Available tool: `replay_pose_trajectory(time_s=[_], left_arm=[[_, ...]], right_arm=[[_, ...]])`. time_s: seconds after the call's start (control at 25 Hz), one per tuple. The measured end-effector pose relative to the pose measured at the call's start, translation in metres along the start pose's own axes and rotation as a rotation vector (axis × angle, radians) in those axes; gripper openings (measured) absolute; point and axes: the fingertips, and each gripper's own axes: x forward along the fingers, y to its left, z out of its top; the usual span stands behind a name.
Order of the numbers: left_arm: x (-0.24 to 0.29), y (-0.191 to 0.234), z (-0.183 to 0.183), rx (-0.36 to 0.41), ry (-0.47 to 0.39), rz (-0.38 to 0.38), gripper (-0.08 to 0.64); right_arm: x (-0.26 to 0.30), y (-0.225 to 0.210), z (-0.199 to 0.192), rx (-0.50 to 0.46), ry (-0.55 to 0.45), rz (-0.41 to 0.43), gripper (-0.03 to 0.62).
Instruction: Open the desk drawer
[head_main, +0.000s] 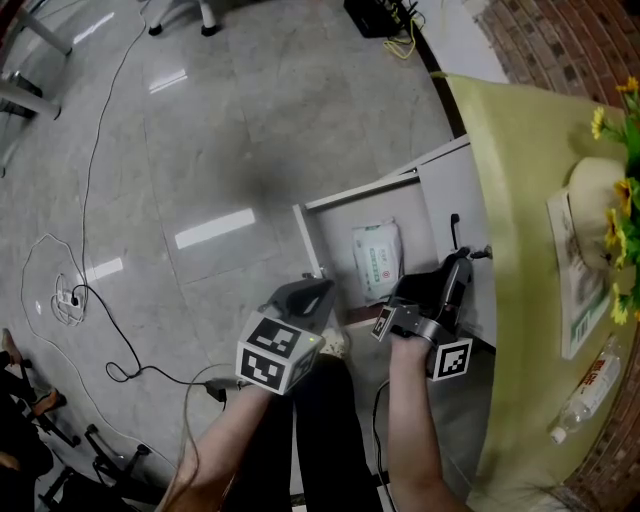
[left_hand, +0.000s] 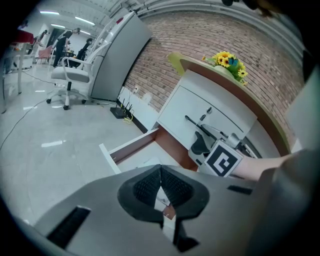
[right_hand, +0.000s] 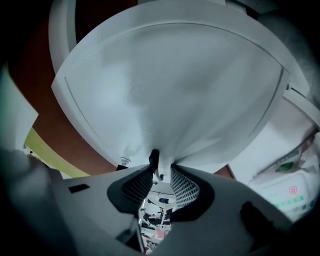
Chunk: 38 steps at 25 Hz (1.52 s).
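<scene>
The left tongs closed and empty, tilted downward; the right tongs level, jaws apart.

And the floor is gleaming, polished grey stone tile throwing back the ceiling lights. Behind the desk there's a wall of rough, matt brick. The desk top looks dull yellow-green with no shine. On the drawer, smooth white board in front, a red-brown wood-look side. Inside lies a wipes pack in glossy plastic film. The bottle is clear plastic. The left gripper has a matt grey plastic shell and black ribbed pads.
</scene>
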Motion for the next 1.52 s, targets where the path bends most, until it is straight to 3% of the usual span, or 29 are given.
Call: replay_pose_trajectory(time_s=[0.04, 0.12, 0.68, 1.52], left_arm=[[0.0, 0.001, -0.001, -0.003, 0.002, 0.001, 0.009], [0.0, 0.003, -0.004, -0.013, 0.006, 0.006, 0.009], [-0.016, 0.005, -0.009, -0.029, -0.012, -0.005, 0.009], [-0.067, 0.032, -0.01, -0.04, -0.038, 0.014, 0.009]], right_arm=[[0.001, 0.002, 0.0, 0.002, -0.009, 0.012, 0.112], [0.002, 0.007, -0.001, -0.004, -0.024, 0.024, 0.04], [-0.002, 0.008, 0.0, 0.008, -0.129, -0.062, 0.034], [-0.048, 0.023, -0.077, 0.068, -0.068, -0.126, 0.032]])
